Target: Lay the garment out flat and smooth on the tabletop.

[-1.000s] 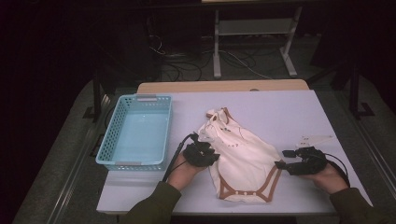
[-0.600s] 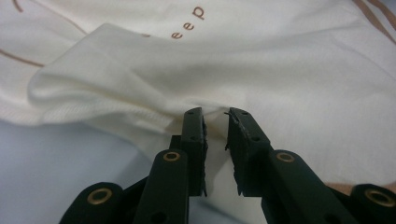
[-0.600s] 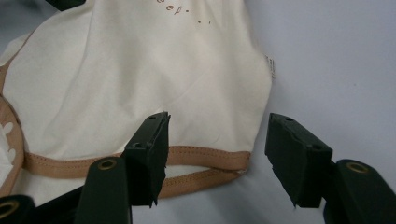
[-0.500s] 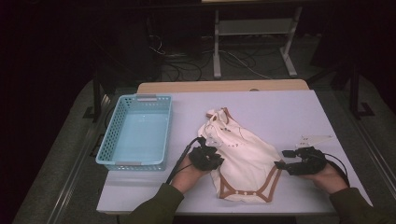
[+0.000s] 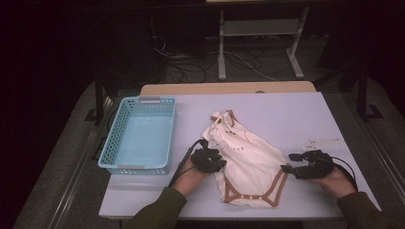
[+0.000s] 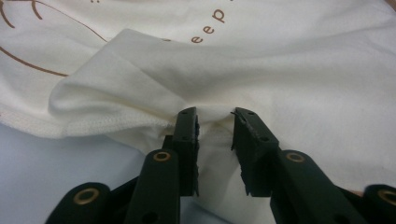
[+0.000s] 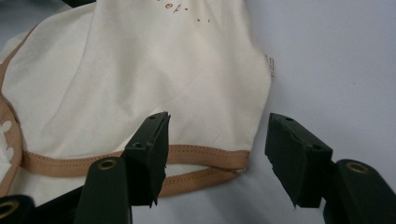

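Cream cotton bodysuit (image 5: pixel 248 164) is lying at lower centre of the tabletop (image 5: pixel 296 114). Left tongs (image 6: pixel 215 126), just opening, are straddling a fold unpinched; right tongs (image 7: pixel 217 140) are gaping over the brown-trimmed corner. Best pinching single layers, lifting evenly.

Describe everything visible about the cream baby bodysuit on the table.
The cream bodysuit looks like soft cotton knit with brown binding at the leg openings and neck, small brown lettering and a side label. It lies flat but rumpled on the white table, right of the blue basket, crotch end toward the person. The left gripper has a raised fold between its jaws, which have just been opening. The right gripper straddles the brown-trimmed corner, jaws wide apart.
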`<move>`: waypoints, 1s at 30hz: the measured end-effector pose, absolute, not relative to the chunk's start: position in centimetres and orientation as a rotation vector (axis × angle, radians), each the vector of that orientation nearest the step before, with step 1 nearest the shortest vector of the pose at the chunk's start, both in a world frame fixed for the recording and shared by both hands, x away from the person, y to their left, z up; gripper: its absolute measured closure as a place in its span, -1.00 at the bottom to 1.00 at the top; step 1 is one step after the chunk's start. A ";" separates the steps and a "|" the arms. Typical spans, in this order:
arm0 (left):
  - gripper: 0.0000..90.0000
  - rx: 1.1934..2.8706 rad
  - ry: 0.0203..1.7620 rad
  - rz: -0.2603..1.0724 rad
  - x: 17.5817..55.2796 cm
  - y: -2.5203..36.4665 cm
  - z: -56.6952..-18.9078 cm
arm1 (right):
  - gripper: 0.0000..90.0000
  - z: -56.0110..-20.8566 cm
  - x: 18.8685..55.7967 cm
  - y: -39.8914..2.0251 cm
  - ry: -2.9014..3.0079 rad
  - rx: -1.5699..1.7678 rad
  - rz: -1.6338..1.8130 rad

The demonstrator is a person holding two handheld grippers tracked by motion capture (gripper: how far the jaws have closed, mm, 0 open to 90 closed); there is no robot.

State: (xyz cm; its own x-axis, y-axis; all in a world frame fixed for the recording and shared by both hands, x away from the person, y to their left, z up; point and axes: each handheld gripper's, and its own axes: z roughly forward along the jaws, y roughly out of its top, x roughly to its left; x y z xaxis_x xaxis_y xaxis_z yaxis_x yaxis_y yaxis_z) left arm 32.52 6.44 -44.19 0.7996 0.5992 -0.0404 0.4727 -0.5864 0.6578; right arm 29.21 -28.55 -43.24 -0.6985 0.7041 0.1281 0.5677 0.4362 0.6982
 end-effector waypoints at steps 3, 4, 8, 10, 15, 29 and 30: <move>0.57 2.318 0.778 0.273 32.5 6.3 -44.2 | -0.14 -43.3 29.2 -28.5 2.507 1.114 1.107; 0.69 2.324 0.774 0.275 32.5 6.3 -44.2 | -0.14 -43.3 29.2 -28.5 2.507 1.114 1.106; 0.98 2.323 0.776 0.251 32.7 6.5 -44.1 | -0.14 -43.3 29.2 -28.5 2.506 1.115 1.106; 0.99 2.317 0.784 0.237 32.6 6.6 -44.1 | -0.14 -43.2 29.2 -28.5 2.505 1.117 1.107; 0.99 2.289 0.792 0.218 32.3 7.4 -43.1 | -0.14 -43.2 29.2 -28.6 2.503 1.118 1.111; 0.88 2.260 0.814 0.176 30.2 9.7 -42.9 | -0.14 -42.9 29.0 -28.2 2.494 1.101 1.125; 0.83 2.263 0.806 0.177 30.1 9.4 -43.0 | -0.14 -42.7 28.9 -28.1 2.489 1.093 1.135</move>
